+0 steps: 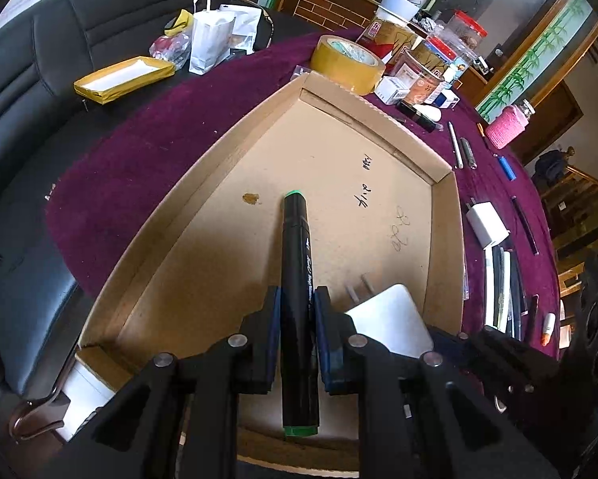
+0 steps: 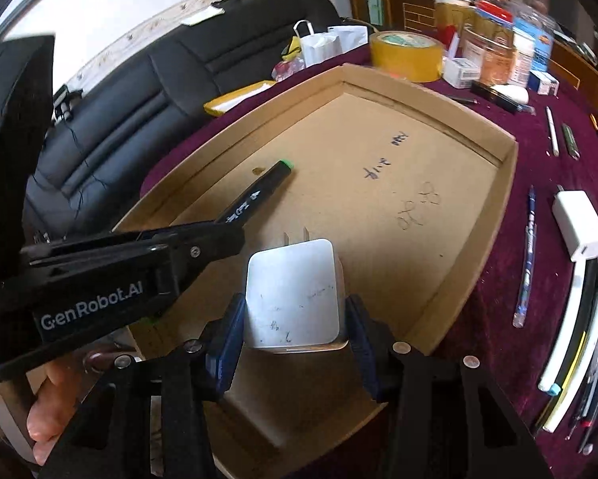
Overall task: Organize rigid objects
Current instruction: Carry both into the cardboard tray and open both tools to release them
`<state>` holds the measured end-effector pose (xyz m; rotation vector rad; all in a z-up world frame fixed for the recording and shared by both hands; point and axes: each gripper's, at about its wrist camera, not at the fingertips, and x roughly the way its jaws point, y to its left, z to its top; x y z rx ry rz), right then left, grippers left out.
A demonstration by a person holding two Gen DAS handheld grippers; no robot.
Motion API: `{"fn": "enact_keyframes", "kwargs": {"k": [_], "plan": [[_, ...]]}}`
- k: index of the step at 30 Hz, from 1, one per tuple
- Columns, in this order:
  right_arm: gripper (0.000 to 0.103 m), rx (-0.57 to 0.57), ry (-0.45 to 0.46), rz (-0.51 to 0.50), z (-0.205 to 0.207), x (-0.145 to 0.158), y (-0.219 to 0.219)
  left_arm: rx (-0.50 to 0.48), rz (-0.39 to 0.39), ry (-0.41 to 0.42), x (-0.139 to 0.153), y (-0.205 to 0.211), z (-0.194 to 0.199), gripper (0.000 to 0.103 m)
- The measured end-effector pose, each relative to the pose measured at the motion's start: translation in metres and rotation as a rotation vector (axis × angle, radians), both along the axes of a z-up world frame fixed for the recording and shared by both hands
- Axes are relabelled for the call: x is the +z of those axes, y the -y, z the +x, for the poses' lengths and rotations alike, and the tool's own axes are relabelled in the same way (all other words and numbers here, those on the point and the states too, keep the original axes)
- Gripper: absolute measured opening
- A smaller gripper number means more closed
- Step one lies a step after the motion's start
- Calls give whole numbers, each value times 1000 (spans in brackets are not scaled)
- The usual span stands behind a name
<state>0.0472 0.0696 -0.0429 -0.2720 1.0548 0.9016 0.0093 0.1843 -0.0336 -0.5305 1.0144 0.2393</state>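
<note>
My left gripper (image 1: pixel 297 299) is shut on a black marker (image 1: pixel 295 239) with green ends, held lengthwise over the floor of a shallow cardboard box (image 1: pixel 444 239). In the right wrist view the same left gripper (image 2: pixel 227 235) reaches in from the left, the marker (image 2: pixel 259 187) sticking out past its tips. My right gripper (image 2: pixel 295 307) is shut on a white charger plug (image 2: pixel 295 299), its blue pads against both sides and the prongs pointing forward over the box (image 2: pixel 506 183). From the left wrist view the charger (image 1: pixel 391 319) shows just right of the marker.
A second white charger (image 2: pixel 578 227) and several pens (image 2: pixel 526 255) lie on the purple cloth right of the box. A yellow tape roll (image 2: pixel 406 54), jars and small boxes (image 2: pixel 494 56) stand behind it. A black sofa (image 2: pixel 139 119) is to the left.
</note>
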Motion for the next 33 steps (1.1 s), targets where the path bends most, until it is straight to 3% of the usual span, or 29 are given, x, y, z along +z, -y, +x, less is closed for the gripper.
{"fn": "enact_keyframes", "kwargs": {"k": [9, 18, 21, 23, 25, 27, 30, 32, 33], "plan": [[53, 63, 45, -57, -2, -12, -17, -5, 24, -29, -6, -1, 4, 16], [54, 89, 16, -4, 5, -12, -16, 6, 18, -23, -14, -2, 1, 16], [57, 98, 19, 12, 2, -11, -14, 14, 9, -14, -15, -3, -2, 16], [67, 95, 30, 17, -2, -9, -9, 16, 7, -10, -15, -2, -3, 16], [68, 90, 23, 43, -4, -7, 0, 19, 15, -5, -14, -1, -5, 17], [68, 86, 22, 75, -7, -5, 12, 29, 14, 5, -11, 0, -7, 23], [68, 63, 22, 123, -13, 3, 35, 54, 32, 33, 0, 3, -13, 41], [68, 46, 23, 176, -19, 14, 58, 51, 62, 74, 11, 12, -18, 59], [68, 24, 32, 196, -22, 20, 73, 45, 96, 91, 19, 21, -20, 60]]}}
